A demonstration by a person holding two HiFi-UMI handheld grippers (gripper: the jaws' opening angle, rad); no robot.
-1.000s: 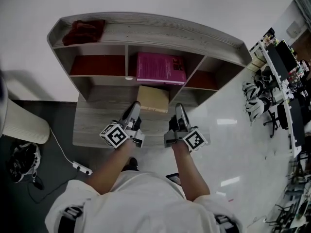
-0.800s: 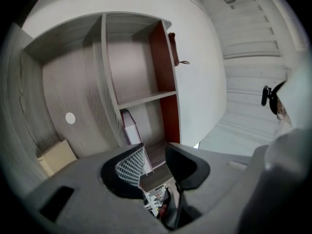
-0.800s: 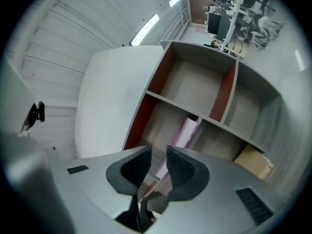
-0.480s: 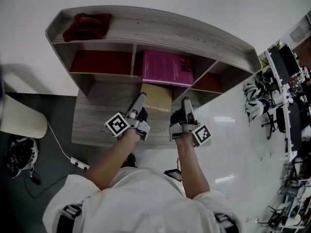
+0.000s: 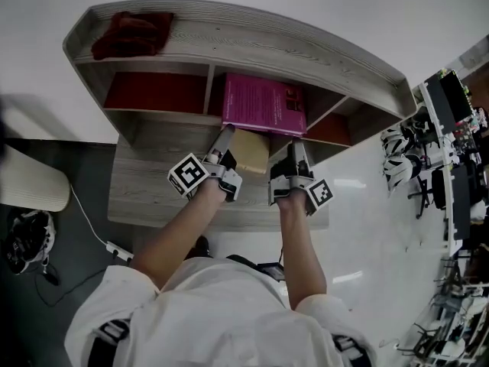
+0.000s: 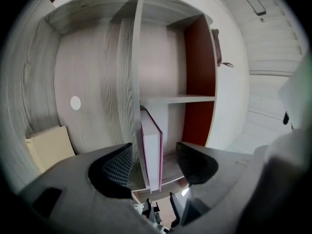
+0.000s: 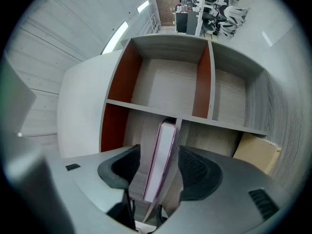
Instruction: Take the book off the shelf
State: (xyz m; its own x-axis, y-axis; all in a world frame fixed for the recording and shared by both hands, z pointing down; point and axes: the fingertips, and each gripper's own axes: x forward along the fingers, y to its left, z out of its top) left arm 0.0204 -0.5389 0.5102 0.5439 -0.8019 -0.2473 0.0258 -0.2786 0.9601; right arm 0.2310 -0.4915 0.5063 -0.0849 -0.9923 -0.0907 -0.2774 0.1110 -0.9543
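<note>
A magenta book (image 5: pixel 263 104) lies flat in the middle compartment of the grey wooden shelf (image 5: pixel 244 37), its front edge jutting out. My left gripper (image 5: pixel 226 138) and right gripper (image 5: pixel 294 151) reach up to that edge side by side. In the left gripper view the book (image 6: pixel 150 140) stands edge-on between the jaws of the left gripper (image 6: pixel 153 164), with a gap at the pads. The right gripper view shows the same: the book (image 7: pixel 163 145) sits between the jaws of the right gripper (image 7: pixel 160 167), untouched. Both pairs of jaws are opening.
A tan box (image 5: pixel 250 150) sits on the shelf below the book, between the two grippers. A dark red cloth (image 5: pixel 131 35) lies on the shelf top at left. A white bin (image 5: pixel 30 186) and a power strip (image 5: pixel 114 248) are on the floor at left; office chairs (image 5: pixel 401 147) stand at right.
Both grippers have moved forward from the lower shelf board to the book's front edge. The view has shifted slightly with the head.
</note>
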